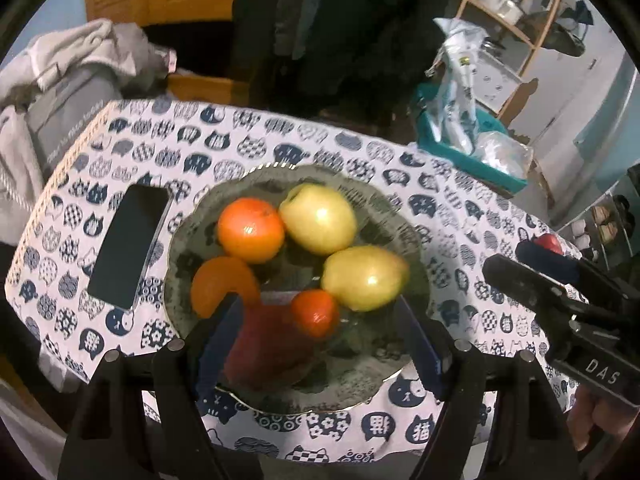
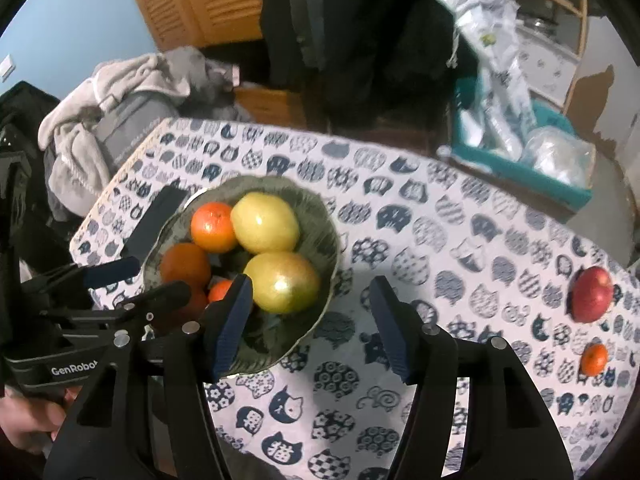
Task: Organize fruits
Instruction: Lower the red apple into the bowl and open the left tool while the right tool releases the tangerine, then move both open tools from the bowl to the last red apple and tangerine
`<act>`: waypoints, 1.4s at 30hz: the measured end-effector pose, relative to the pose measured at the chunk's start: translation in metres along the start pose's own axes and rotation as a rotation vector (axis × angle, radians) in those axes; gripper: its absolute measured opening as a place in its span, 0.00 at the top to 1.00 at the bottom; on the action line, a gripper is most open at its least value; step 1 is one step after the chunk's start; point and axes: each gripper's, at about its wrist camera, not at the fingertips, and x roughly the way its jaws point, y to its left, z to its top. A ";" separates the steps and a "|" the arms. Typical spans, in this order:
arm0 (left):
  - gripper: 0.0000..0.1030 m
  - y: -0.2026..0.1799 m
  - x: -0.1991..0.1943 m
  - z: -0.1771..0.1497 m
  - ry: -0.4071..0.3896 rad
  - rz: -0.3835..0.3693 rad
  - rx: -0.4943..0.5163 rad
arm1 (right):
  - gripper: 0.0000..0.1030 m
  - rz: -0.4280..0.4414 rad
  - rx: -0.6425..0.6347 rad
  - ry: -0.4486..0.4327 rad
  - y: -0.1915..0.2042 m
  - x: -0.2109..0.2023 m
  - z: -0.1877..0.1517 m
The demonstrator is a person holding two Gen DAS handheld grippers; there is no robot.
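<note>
A small table [image 2: 460, 248] under a cat-print cloth stands in a cluttered room, with hung coats, a louvred wooden door and a teal bin of plastic bags behind it.

The green bowl [image 2: 320, 216] is the landmark, set toward the table's left. Inside it lie two yellow-green apples [image 1: 318, 218] [image 1: 366, 278], a large orange [image 1: 251, 229], a second orange [image 1: 218, 284] at the near-left rim, a small tangerine [image 1: 315, 313] and a dark red apple [image 1: 266, 350] at the near edge. Well to the right of the bowl, on bare cloth, a red apple [image 2: 593, 294] and a small tangerine [image 2: 595, 359] are not yet gathered. Just left of the bowl lies a dark phone [image 1: 128, 246].

The left gripper [image 1: 320, 336] hovers over the bowl's near edge, jaws spread wider than the red apple and tangerine below them, no pad pressing on either. The right gripper [image 2: 310, 322] hangs over the bowl's right rim, jaws parted with only cloth and rim between them.

By my reading, a drop into the bowl is just finished, and most fruit is in. The next move likely calls for the right gripper to swing right of the bowl, straddle the loose red apple, and close gently without rolling it off the edge.
</note>
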 end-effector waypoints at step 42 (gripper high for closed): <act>0.16 -0.147 -0.055 0.003 -0.133 -0.172 0.244 | 0.33 -0.221 0.163 -0.271 -0.116 -0.147 -0.034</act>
